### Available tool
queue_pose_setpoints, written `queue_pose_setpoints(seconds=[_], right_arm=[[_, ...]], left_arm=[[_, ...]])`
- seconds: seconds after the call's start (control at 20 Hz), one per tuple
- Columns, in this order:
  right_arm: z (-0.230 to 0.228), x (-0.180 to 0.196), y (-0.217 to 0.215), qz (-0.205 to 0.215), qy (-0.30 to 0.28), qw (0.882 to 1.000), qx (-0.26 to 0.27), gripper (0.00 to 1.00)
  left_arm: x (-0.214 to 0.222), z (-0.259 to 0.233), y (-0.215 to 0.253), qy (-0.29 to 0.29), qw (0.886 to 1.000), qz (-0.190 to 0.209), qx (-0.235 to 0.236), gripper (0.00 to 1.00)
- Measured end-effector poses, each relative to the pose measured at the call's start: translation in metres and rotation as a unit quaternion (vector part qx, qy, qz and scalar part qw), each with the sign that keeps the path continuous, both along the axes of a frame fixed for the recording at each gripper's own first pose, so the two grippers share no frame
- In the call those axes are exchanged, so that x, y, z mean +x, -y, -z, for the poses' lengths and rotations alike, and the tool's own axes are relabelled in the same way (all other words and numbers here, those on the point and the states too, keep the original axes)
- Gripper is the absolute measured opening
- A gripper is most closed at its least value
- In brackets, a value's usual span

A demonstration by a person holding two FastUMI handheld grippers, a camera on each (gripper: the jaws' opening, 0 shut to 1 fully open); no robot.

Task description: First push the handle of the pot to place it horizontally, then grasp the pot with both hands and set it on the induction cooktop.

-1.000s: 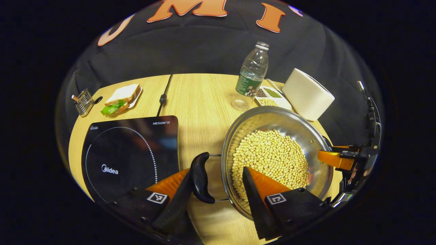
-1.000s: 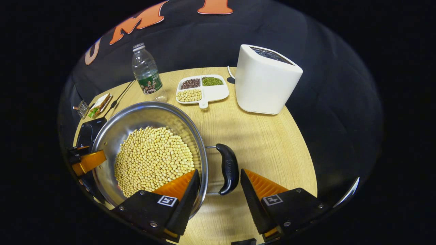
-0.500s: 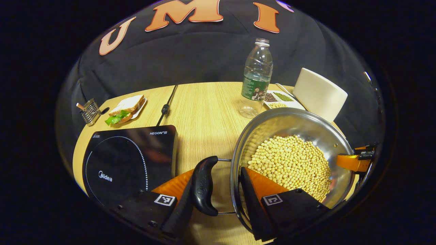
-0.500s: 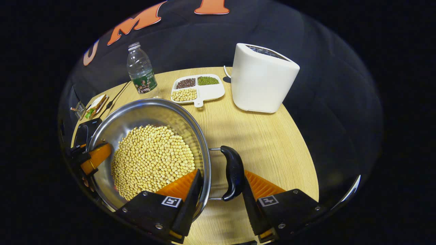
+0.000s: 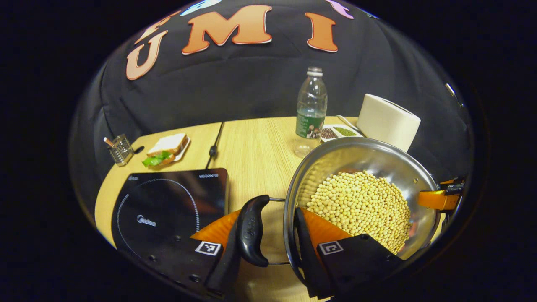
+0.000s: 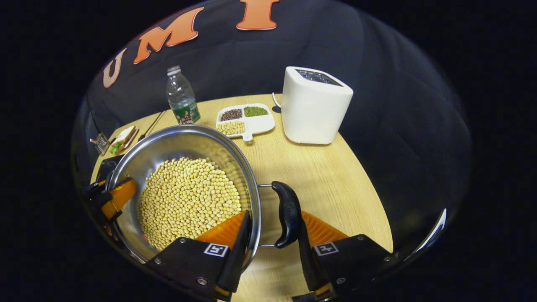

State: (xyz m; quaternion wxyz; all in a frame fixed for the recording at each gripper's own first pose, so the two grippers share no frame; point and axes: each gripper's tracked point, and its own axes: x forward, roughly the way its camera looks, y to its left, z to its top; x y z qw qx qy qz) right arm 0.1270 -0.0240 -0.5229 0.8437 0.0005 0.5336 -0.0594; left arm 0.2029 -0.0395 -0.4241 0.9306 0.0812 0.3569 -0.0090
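Observation:
A steel pot (image 5: 413, 165) full of yellow beans (image 5: 361, 203) is held between both grippers above the wooden table. My left gripper (image 5: 268, 247) is shut on it, one finger outside the pot's black left handle (image 5: 251, 230) and the other inside the rim. My right gripper (image 6: 272, 247) is shut the same way on the black right handle (image 6: 287, 214). The pot (image 6: 168, 142) lies to that gripper's left. The black induction cooktop (image 5: 168, 205) lies flat on the table left of the pot. Its corner (image 6: 105, 167) peeks from behind the pot.
A plastic bottle (image 5: 310, 111), a divided white dish of beans (image 6: 247, 117) and a white toaster (image 6: 314, 107) stand behind the pot. A sandwich on a plate (image 5: 168, 147) and a small wire rack (image 5: 119, 149) sit behind the cooktop. A black cable (image 5: 214, 149) crosses the table.
Both grippers have closed on the pot's handles and rim. Both views have since tilted upward with the pot fixed between the fingers; it looks lifted a little.

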Motion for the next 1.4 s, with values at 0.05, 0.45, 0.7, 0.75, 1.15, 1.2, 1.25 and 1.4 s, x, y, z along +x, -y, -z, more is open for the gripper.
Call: queue_pose_setpoints(seconds=[0.05,0.45,0.7,0.75,1.15,1.2,1.25,1.4], right_arm=[[0.006,-0.002,-0.002,-0.002,0.006,1.000,0.002,0.55],[0.015,0.010,0.002,-0.033,0.025,0.999,0.016,0.59],[0.020,0.013,0.003,-0.048,0.027,0.998,0.028,0.59],[0.021,0.015,0.004,-0.051,0.027,0.998,0.029,0.59],[0.028,0.022,0.005,-0.066,0.026,0.996,0.043,0.59],[0.025,0.023,0.006,-0.070,0.026,0.996,0.044,0.59],[0.024,0.026,0.008,-0.074,0.026,0.996,0.044,0.59],[0.025,0.026,0.007,-0.081,0.027,0.995,0.050,0.59]], left_arm=[[-0.003,-0.012,-0.004,0.006,1.000,-0.002,0.001,0.70],[-0.037,-0.072,-0.058,0.024,0.999,-0.035,0.004,0.69],[-0.055,-0.100,-0.093,0.033,0.998,-0.052,0.007,0.70],[-0.059,-0.104,-0.101,0.034,0.998,-0.055,0.010,0.70],[-0.074,-0.125,-0.159,0.046,0.994,-0.096,0.019,0.70],[-0.076,-0.125,-0.166,0.046,0.993,-0.102,0.019,0.70],[-0.077,-0.127,-0.175,0.046,0.993,-0.108,0.019,0.67],[-0.080,-0.134,-0.196,0.049,0.991,-0.119,0.023,0.70]])
